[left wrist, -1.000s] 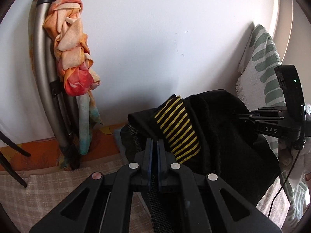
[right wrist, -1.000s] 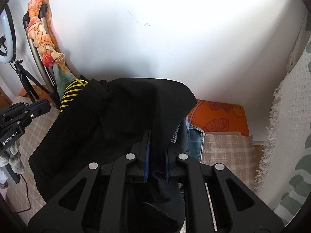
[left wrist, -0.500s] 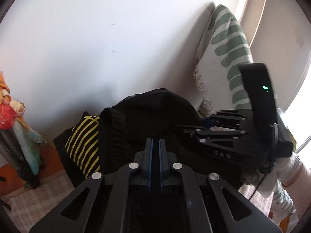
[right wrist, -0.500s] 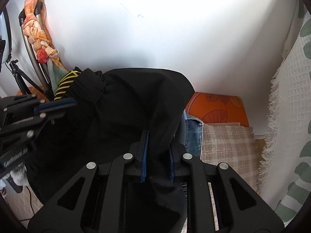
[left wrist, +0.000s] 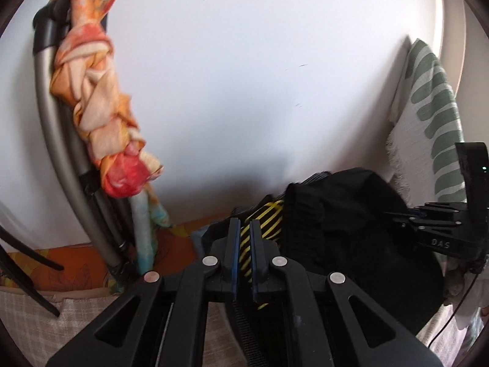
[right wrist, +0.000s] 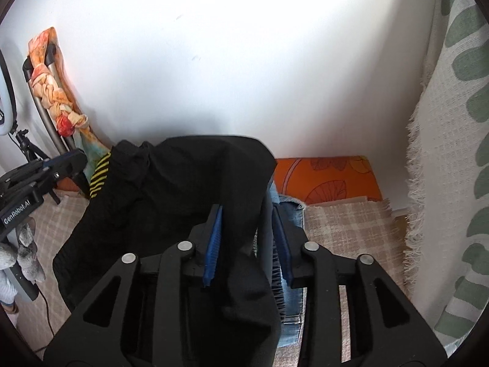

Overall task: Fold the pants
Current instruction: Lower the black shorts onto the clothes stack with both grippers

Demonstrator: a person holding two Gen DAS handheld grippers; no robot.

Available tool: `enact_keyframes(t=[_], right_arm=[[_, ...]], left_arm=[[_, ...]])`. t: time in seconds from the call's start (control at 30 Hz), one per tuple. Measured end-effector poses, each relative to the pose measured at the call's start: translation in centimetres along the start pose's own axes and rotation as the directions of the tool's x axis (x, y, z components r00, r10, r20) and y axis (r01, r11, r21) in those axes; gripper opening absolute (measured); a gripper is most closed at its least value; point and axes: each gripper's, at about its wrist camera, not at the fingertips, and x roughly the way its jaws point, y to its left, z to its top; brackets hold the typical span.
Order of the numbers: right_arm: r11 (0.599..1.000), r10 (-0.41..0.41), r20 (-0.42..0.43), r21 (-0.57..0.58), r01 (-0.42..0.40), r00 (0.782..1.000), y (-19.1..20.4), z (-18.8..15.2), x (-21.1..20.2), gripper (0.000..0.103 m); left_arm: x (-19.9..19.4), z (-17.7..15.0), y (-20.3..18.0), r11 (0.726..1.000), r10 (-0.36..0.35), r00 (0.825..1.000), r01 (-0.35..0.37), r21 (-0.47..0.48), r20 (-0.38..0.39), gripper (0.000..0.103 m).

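Note:
The black pants (right wrist: 171, 189) with a yellow-striped band (left wrist: 269, 223) hang bunched between both grippers, above a checked bedspread (right wrist: 345, 229). My left gripper (left wrist: 243, 229) is shut on the striped band edge of the pants. My right gripper (right wrist: 247, 214) has its blue pads (right wrist: 214, 241) apart, with black cloth draped loosely between them. The right gripper also shows in the left wrist view (left wrist: 434, 226), and the left gripper in the right wrist view (right wrist: 45, 168).
A white wall is close behind. A folded chair frame with an orange scarf (left wrist: 101, 116) leans at the left. A green-patterned white blanket (right wrist: 452, 153) hangs at the right. Blue jeans (right wrist: 290, 290) and an orange pillow (right wrist: 327, 180) lie on the bed. A ring light on a tripod (right wrist: 9, 116) stands far left.
My right gripper has opened; its pads were tight on the black cloth and now stand apart. My left gripper has swung back left, away from the right gripper, still gripping the striped band.

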Motion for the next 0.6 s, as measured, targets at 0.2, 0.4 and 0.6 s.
enact_keyframes(t=[0.2,0.4,0.6], right_arm=[[0.999,0.048,-0.029,0.016,-0.047,0.998,-0.1,1.6,0.6,0.065],[0.998,0.018,-0.058,0.062,-0.014,0.998,-0.7,2.1,3.5,0.064],[1.0,-0.008,-0.026,-0.024,0.007,1.0,1.2,1.1,3.7,0.012]], left_arm=[[2.8,0.9,-2.7,0.993,-0.101,0.992,0.106,0.058,-0.079,0.003],[7.2,0.5,-4.3,0.995,0.044,0.986,-0.029,0.095,-0.16,0.003],[8.3,0.3,-3.6,0.999,-0.043,0.991,0.046,0.022,-0.127,0.003]])
